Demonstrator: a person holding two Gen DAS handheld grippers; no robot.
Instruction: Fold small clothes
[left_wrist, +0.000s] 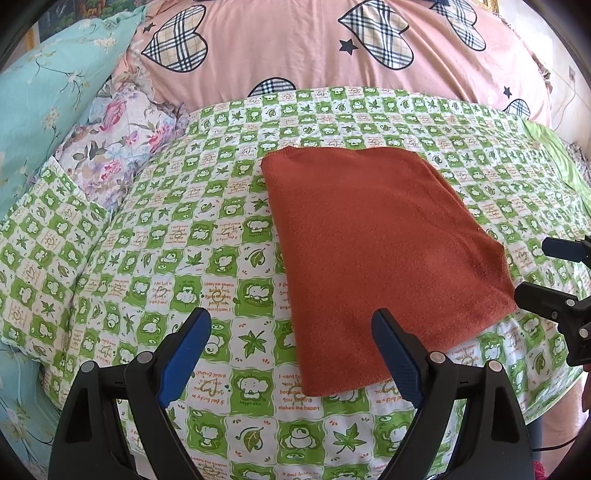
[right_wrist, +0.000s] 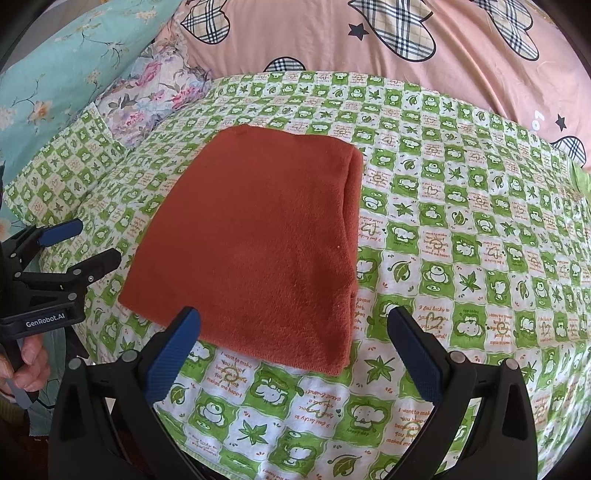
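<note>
1. Fingers of the left gripper (left_wrist: 291, 332) stand spread wide with nothing between them; the blue pad of its right-hand finger (left_wrist: 397, 354) overlaps the near edge of the rust-orange garment (left_wrist: 373, 236) in the left wrist view, though contact cannot be told.
2. Fingers of the right gripper (right_wrist: 295, 332) are likewise parted and empty, hovering just short of the garment's near edge, the left blue pad (right_wrist: 173, 354) over its corner.
3. Each gripper shows in the other's view: the right one at the right border (left_wrist: 554, 273), the left one at the left border (right_wrist: 88, 243), both with jaws apart and just beside the garment's side edges. A hand (right_wrist: 27, 365) grips the left tool's handle.
4. The garment is folded into a compact, flat rectangle of fuzzy knit fabric, plain in colour, with a thick layered fold along its right side and a finished hem along the near edge.
5. It lies in the middle of a green-and-white checked sheet (left_wrist: 207, 236) printed with leaves and cartoon animals.
6. Beyond the sheet sit a pink quilt with plaid hearts (left_wrist: 295, 44), a teal floral pillow (left_wrist: 55, 92) and a small flowered cushion (left_wrist: 118, 147).
</note>
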